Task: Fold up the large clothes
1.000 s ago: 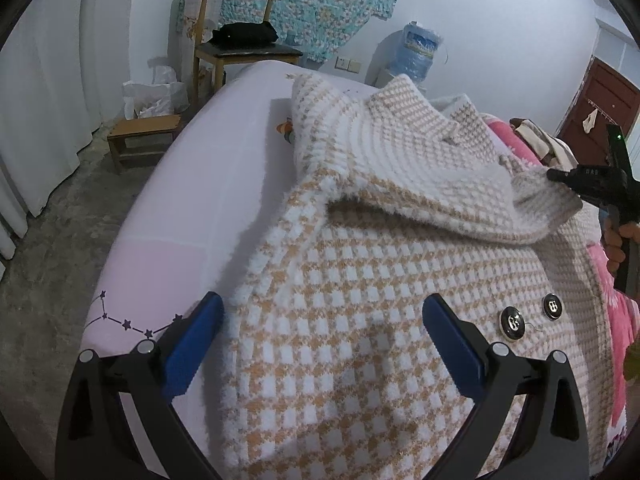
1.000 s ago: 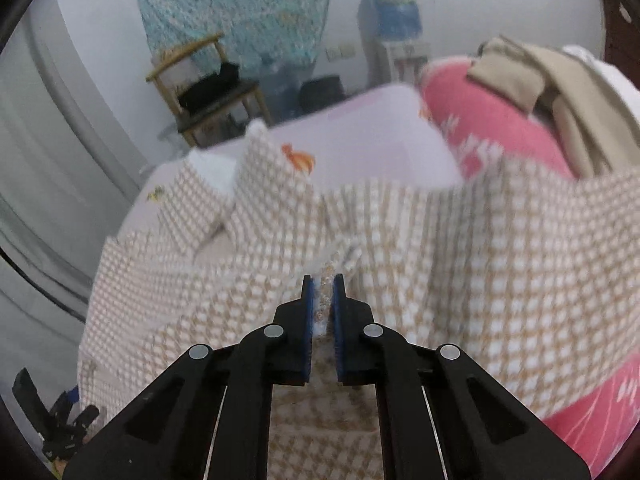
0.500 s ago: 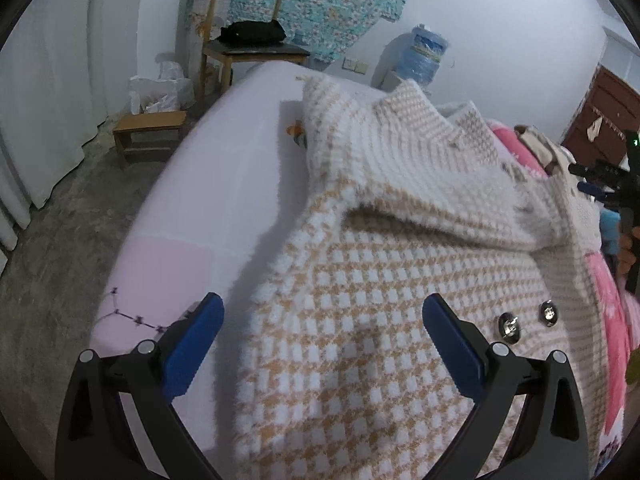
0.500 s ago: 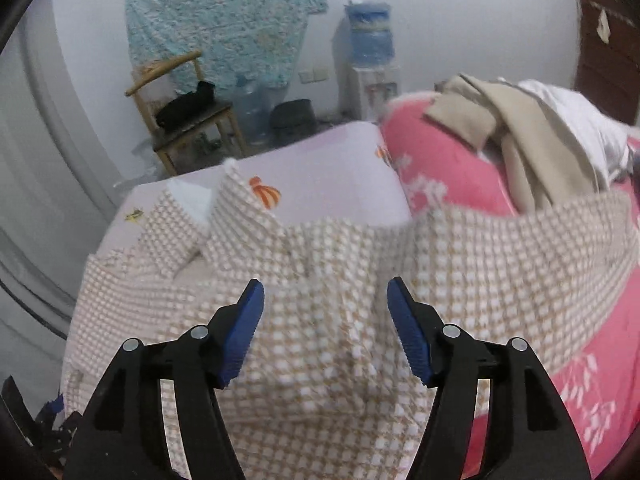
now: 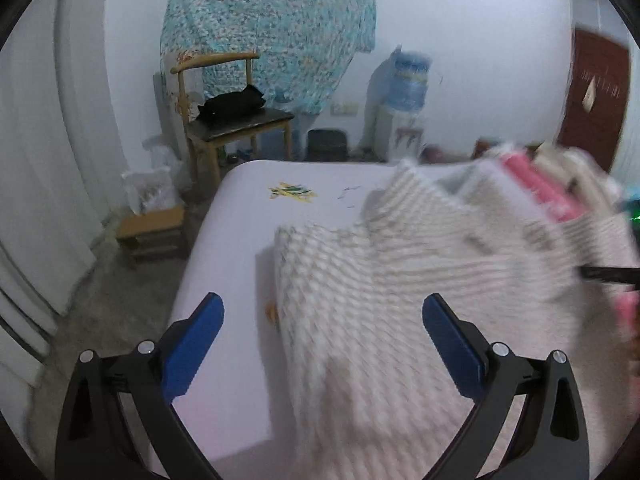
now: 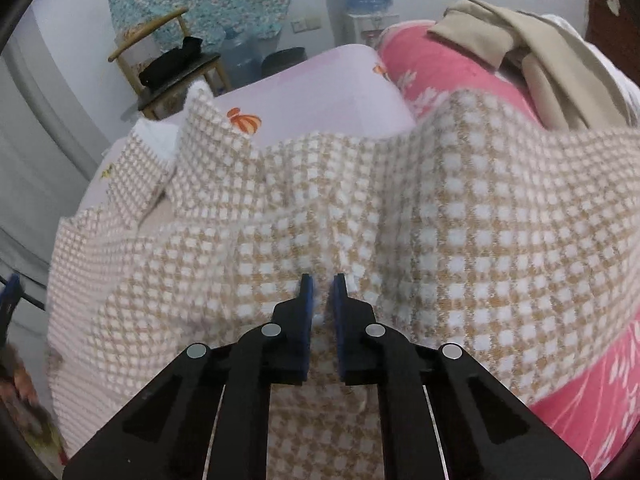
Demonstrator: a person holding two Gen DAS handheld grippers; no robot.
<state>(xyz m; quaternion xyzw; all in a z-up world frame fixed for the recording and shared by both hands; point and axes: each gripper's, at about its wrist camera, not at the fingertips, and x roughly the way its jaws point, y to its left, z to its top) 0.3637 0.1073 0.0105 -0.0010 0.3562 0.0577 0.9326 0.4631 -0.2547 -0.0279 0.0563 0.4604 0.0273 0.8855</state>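
A large tan-and-white checked coat (image 6: 360,208) lies spread over the lilac bed sheet (image 6: 340,76), its right part draped on a pink blanket (image 6: 460,64). My right gripper (image 6: 322,292) points down onto the coat's middle. Its jaws are closing to a narrow gap, with a pinch of the fuzzy cloth pressed between the blue pads. In the blurred left wrist view my left gripper (image 5: 322,332) is open wide and holds nothing. It hovers above the coat (image 5: 380,280) at its left edge, over the bed sheet (image 5: 248,208).
A wooden chair (image 5: 224,120) with a black bag, a low stool (image 5: 152,232) and a water dispenser (image 5: 408,92) stand beyond the bed. Beige clothes (image 6: 540,60) lie heaped on the pink blanket. White curtains hang at the left.
My right gripper let go of the fold, opened wide, then shut again on the coat's middle. My left gripper pulled back and up from the coat, staying open.
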